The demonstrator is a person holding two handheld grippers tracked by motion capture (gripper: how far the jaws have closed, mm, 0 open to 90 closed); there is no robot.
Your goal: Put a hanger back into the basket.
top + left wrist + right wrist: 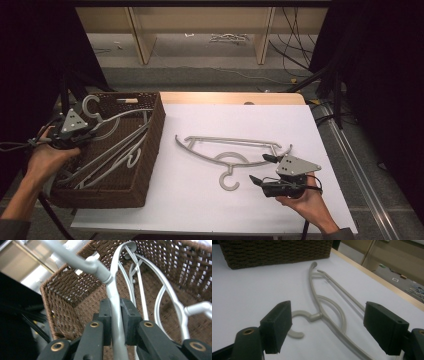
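Two grey plastic hangers, one gripped at a dark brown woven wicker basket (150, 145), one lying on a white table sheet (200, 200).

The left gripper (116, 320) is clamped on the grey plastic hanger in the basket (112, 290), held over the basket's left rim. The second grey plastic hanger (230, 152) lies flat on the sheet, just right of the basket. The right gripper (327, 326) rests beyond it, farther right of the basket, jaws wide apart with nothing between them. A pale wooden table edge (230, 97) shows behind the basket; grey floor (200, 60), wooden shelving legs (140, 35) and black cables (295, 45) lie beyond.
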